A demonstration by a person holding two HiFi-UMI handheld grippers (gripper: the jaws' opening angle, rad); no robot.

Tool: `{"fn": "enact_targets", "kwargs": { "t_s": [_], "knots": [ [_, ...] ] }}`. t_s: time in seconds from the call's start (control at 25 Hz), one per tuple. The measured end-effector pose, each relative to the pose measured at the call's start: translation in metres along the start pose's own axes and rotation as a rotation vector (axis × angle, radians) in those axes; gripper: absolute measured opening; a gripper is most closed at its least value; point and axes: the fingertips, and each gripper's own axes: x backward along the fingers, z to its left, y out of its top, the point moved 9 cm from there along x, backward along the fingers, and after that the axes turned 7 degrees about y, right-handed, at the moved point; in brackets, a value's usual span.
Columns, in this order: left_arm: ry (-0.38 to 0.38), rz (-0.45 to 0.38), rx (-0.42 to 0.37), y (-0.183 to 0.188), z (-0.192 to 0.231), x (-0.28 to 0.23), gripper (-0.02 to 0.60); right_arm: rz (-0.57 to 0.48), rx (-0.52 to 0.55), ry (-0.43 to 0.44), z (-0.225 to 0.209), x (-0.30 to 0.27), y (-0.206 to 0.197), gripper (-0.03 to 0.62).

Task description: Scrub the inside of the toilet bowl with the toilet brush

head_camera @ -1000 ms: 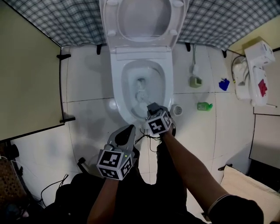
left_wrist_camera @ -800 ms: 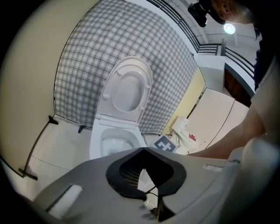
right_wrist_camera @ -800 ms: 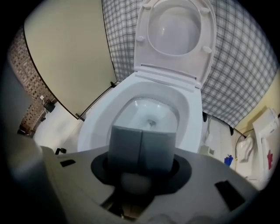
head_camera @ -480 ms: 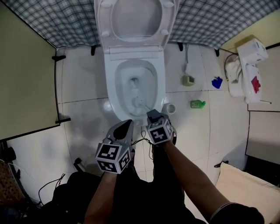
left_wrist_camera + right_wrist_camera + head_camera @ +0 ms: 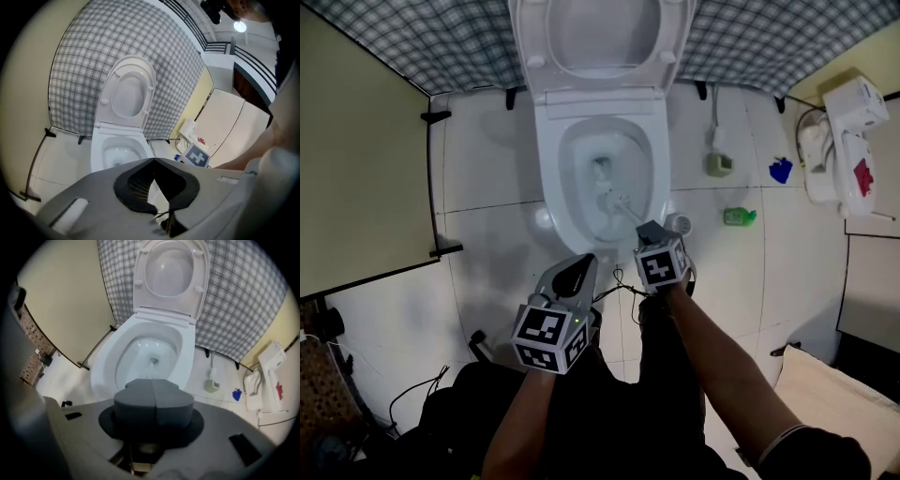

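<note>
The white toilet (image 5: 551, 202) stands with lid and seat up, its bowl (image 5: 123, 363) open below me. A toilet brush (image 5: 609, 199) has its white head low in the bowl, and its handle slants back to my right gripper (image 5: 649, 230) at the bowl's near right rim. That gripper's jaws have just been closing and are shut on the handle; in the right gripper view (image 5: 152, 394) the pads meet and hide the brush. My left gripper (image 5: 579, 262) hovers over the floor in front of the toilet, its fingertips (image 5: 149, 162) together on nothing.
A round white holder (image 5: 678, 223) sits by the toilet's right side. Green (image 5: 738, 217) and blue (image 5: 780, 171) items lie on the floor tiles. A white appliance (image 5: 848, 150) is far right, a beige partition (image 5: 356, 159) left, cables (image 5: 617, 286) near my feet.
My right gripper has shifted right along the bowl's near rim, tilting the brush handle more while its head stays low in the bowl. The left gripper has hardly moved.
</note>
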Motion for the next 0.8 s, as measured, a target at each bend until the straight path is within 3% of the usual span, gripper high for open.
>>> {"fn": "enact_targets", "kwargs": {
  "t_s": [0.28,0.64,0.8],
  "knots": [
    [0.033,-0.017,0.032,-0.008,0.007,0.005,-0.003,0.002,0.035,0.006,-0.005,-0.035,0.024,0.158],
    [-0.045,-0.006,0.004,0.010,-0.007,-0.002,-0.002,0.017,-0.012,-0.033,-0.021,0.030,0.010,0.158],
    [-0.058,-0.002,0.003,0.014,-0.012,-0.005,-0.002,0.015,-0.028,-0.043,-0.029,0.024,0.016,0.158]
  ]
}}
